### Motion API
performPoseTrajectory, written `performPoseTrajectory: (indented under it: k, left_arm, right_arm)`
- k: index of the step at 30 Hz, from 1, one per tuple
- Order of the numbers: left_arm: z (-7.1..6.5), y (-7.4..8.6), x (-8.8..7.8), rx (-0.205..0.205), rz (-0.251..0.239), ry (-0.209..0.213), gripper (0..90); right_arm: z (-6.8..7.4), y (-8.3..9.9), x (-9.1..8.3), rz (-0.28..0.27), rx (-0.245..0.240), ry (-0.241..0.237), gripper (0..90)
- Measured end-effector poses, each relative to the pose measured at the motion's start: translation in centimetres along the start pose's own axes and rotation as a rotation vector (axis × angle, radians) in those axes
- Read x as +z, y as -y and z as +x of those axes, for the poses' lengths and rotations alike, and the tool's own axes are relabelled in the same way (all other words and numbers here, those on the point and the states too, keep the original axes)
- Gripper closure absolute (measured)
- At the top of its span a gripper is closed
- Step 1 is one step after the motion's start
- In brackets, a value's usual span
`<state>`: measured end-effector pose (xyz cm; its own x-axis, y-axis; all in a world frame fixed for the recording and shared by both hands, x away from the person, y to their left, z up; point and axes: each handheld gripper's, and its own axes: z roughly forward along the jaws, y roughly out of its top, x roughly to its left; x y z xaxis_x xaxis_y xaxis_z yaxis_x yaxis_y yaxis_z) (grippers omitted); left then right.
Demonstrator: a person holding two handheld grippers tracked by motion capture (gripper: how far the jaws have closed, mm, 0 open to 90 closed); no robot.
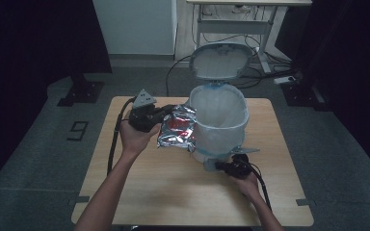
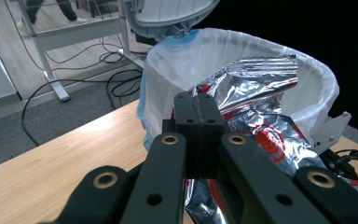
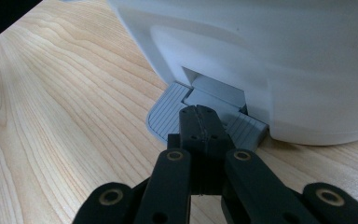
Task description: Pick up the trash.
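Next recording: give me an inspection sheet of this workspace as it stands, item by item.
Surface: wooden table, bare apart from the job's things.
Job's things: white pedal bin with a liner bag, lid up; crumpled foil packet held beside the bin's rim, not yet inside.
Clutter: nothing seen.
Grippers: left gripper shut on the foil packet; right gripper shut, its tips on the grey pedal at the bin's foot.
Cables: one black cable trails from the left gripper, another from the right; more lie on the floor behind the bin.
Surroundings: grey floor, a white desk frame behind, dark curtains at the sides.
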<state>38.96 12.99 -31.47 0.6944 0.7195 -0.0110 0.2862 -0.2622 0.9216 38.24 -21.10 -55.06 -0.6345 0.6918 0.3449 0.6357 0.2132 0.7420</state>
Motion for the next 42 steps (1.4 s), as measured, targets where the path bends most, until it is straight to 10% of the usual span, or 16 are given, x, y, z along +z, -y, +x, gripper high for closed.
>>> performPoseTrajectory:
  k: [42]
  left_arm:
    - [0.1,-3.2,3.1,0.014,-0.002,0.024,90.0]
  right_arm:
    - [-0.1,0.0,0.0,0.001,0.003,0.0,90.0]
